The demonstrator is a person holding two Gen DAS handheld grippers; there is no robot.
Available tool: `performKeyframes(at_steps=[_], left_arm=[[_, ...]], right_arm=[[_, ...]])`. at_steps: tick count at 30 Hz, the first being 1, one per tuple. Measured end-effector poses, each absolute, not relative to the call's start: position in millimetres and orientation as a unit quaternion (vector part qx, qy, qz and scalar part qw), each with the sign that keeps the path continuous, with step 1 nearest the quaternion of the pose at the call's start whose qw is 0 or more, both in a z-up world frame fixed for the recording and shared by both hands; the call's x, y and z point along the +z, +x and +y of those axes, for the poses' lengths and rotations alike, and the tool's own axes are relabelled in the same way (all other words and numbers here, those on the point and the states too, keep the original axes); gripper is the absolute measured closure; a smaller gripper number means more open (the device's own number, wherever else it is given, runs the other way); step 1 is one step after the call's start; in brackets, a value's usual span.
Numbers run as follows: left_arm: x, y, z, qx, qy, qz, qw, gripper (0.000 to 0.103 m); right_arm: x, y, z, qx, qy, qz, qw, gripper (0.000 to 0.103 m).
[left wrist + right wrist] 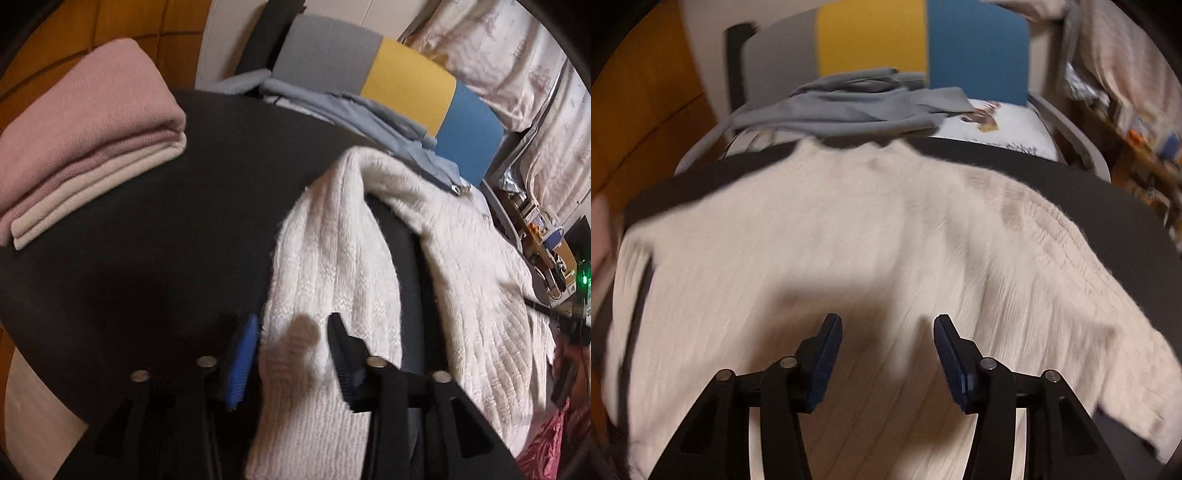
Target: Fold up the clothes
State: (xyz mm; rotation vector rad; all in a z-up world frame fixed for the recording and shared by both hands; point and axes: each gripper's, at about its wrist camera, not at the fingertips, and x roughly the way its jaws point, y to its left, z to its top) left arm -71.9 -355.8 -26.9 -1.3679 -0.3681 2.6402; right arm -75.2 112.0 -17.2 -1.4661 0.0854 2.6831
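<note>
Sweater (886, 236) lies spread on my dark surface (147, 221). Left tool (291, 332) is spread around its sleeve (325, 266), right tool (888, 325) spread above the body. Folded pink stack (81, 136) far left.

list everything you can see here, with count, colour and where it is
white knit sweater: one, cream white, spread on the dark table, one sleeve running between the left fingers
folded clothes: one stack, pink and beige, table's far left
grey garment: one, grey-blue, crumpled beyond the table
chair back: one, grey, yellow and blue panels, behind the table
table: one, black top
left gripper: open, around the sleeve
right gripper: open, above the sweater's hem
</note>
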Motion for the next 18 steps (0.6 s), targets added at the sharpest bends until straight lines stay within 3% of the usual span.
performKeyframes(at_steps=[5,9,11,12,14,18], left_arm=[[-39,-69,-348,0.866,-0.472,-0.121,0.116,0.039],[-44,-60,-316,0.883,-0.456,-0.004,0.109,0.039],[-42,-56,-308,0.883,-0.452,0.008,0.128,0.076],[-38,-60,-306,0.877,-0.462,0.003,0.135,0.090],[-24,-66,-302,0.873,-0.465,0.015,0.148,0.092],[32,-84,-300,0.892,-0.413,0.122,0.139,0.092]], right_arm=[[-38,-47,97,0.869,-0.491,0.008,0.053,0.049],[-40,-46,99,0.870,-0.488,0.029,0.065,0.048],[-41,-45,100,0.872,-0.484,0.034,0.068,0.048],[-41,-45,101,0.873,-0.481,0.035,0.069,0.048],[-41,-44,101,0.876,-0.475,0.038,0.072,0.047],[-42,-42,101,0.881,-0.465,0.039,0.076,0.047]])
